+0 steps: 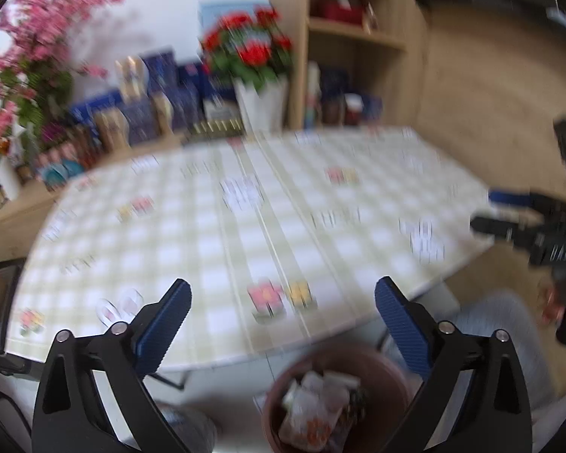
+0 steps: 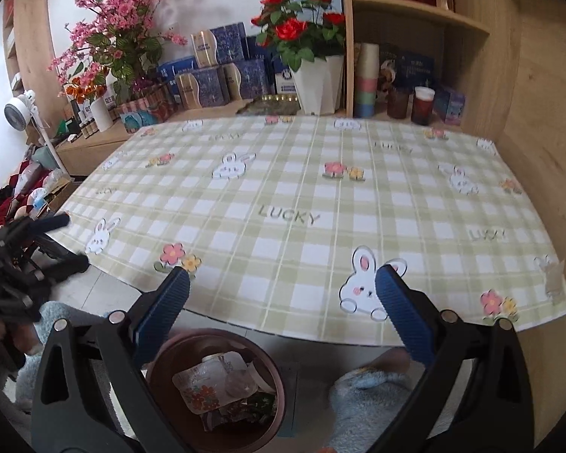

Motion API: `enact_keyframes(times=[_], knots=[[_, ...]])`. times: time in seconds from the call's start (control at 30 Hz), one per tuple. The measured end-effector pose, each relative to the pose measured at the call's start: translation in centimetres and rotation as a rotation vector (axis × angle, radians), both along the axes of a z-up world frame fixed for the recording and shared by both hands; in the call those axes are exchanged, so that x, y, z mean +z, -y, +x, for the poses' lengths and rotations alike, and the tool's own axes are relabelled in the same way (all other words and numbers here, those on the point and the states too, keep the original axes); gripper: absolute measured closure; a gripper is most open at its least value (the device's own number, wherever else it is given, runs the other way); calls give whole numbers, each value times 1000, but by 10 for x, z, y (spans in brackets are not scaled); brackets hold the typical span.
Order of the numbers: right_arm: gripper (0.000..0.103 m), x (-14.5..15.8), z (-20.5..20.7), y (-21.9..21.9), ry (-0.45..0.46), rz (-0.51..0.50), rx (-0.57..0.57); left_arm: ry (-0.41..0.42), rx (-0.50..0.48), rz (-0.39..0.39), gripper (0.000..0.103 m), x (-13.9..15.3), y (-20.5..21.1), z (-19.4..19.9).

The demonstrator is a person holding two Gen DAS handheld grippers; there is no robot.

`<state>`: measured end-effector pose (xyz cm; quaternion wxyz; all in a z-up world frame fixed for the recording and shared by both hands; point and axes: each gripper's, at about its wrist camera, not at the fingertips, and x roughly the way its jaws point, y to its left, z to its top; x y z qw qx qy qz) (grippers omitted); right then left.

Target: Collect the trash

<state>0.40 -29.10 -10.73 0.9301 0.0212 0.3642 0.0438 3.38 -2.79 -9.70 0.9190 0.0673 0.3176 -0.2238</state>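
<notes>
A brown round bin point(image 2: 280, 404) stands on the floor just under the near edge of the table. It holds a clear pouch with a red flower print point(image 2: 215, 381) on top of other wrappers. My right gripper point(image 2: 283, 283) is open and empty, above the bin and the table edge. In the blurred left wrist view, my left gripper point(image 1: 283, 294) is also wide open with nothing between its blue pads, over the same bin point(image 1: 377, 366) and its trash point(image 1: 317, 407). Each gripper shows at the side of the other's view: the right one point(image 1: 490, 211) and the left one point(image 2: 71, 241).
The table carries a green checked cloth point(image 2: 283, 196) with rabbit and flower prints. Behind it stand a white pot of red roses point(image 2: 317, 79), pink blossoms point(image 2: 109, 30), blue boxes point(image 2: 222, 71) and a wooden shelf point(image 2: 415, 11). A white fan point(image 2: 20, 107) is at the left. Fluffy blue slippers point(image 2: 366, 389) are beside the bin.
</notes>
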Motion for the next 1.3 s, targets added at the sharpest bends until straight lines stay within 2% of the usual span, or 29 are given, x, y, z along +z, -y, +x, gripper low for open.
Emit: enact_keyframes(times=[0.17,0.33,0.47,0.73,1.3], knots=[[6,38,-3,-2,68,-5,-1,156,105,-26,6,62,-19,-10],[6,69,-9,-4,131,3,2,218,154,-54,6,95,-31,-17],[6,82,-14,-9,158,2,14,255,208,-34,6,110,-37,-23],[6,90,-20,-15,168,-5,18,271,212,-56,6,118,-44,-33],[6,94,-23,-24,189,-8,27,280,248,-42,6,122,-48,-39]])
